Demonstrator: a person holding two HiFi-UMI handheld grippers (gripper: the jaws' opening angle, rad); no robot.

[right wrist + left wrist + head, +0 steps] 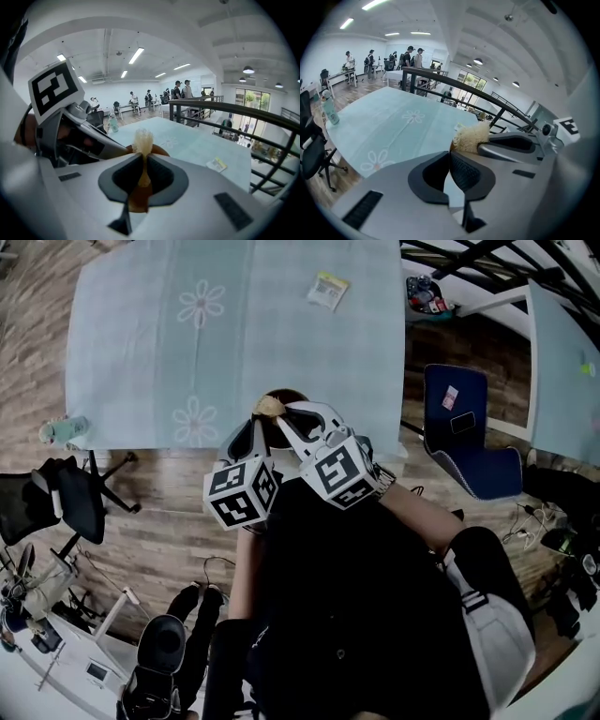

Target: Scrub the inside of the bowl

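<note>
- The left hand-held gripper (450,158) is shut tight on the rim of the brown bowl (286,396).
- The bowl is held up over the near edge of the table (141,352).
- The right hand-held gripper (143,164) is clamped on a tan scrubber (143,139).
- The scrubber is right at the bowl's rim.
- A small packet (328,290) lies far off on the table.

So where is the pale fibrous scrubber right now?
The scrubber is near the centre of the head view, clamped in the right gripper, at the rim of the brown bowl, over the near edge of the light blue table.
</note>
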